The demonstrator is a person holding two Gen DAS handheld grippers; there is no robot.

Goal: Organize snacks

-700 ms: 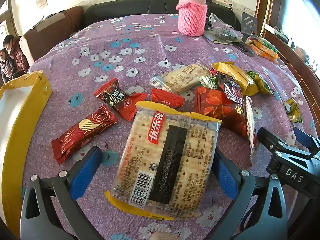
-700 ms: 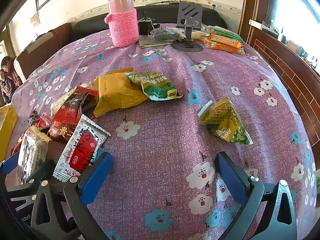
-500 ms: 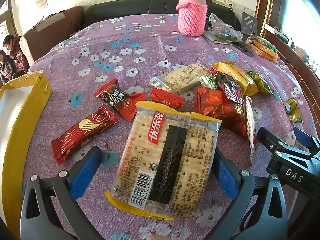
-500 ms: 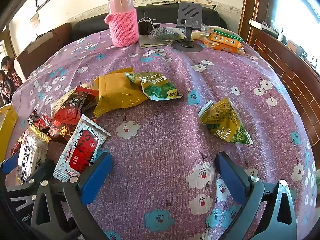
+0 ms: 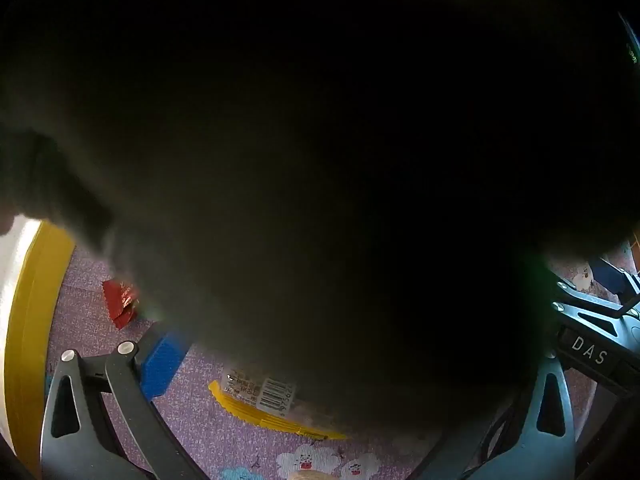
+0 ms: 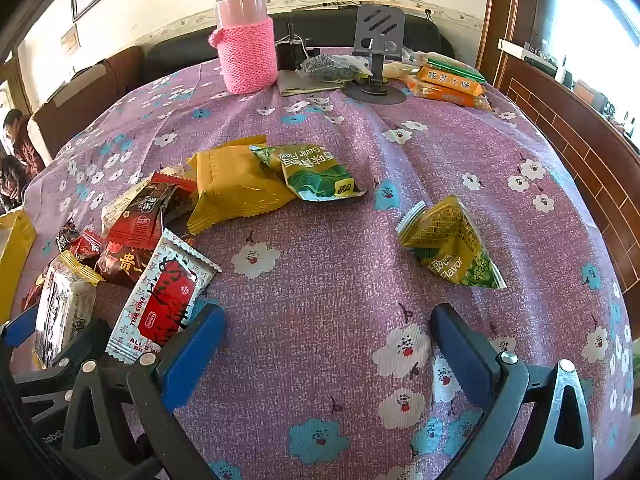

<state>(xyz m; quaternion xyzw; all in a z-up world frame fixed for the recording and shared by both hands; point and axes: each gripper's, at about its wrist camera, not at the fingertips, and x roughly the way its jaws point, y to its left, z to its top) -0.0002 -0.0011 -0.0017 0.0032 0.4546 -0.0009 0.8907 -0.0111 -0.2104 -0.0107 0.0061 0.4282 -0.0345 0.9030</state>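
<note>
A dark shape covers most of the left wrist view. Below it I see the near end of the cracker packet [image 5: 276,400] with its barcode, a red candy wrapper [image 5: 120,300] and the yellow box [image 5: 28,320] at the left. My left gripper [image 5: 340,360] straddles the cracker packet; only its left blue pad [image 5: 160,364] shows clearly. My right gripper [image 6: 324,344] is open and empty above the purple cloth. A white and red packet [image 6: 160,300] lies by its left finger. A triangular yellow-green packet [image 6: 452,240] lies ahead to the right.
A pile of snacks lies at the left: a yellow packet [image 6: 232,188], a green packet [image 6: 312,172], red packets [image 6: 140,216]. A pink bottle [image 6: 246,36], a phone stand [image 6: 376,52] and orange packets [image 6: 448,84] stand at the far edge.
A dark object has come in front of the left wrist camera and hides most of the table. The right gripper and the snacks have not moved.
</note>
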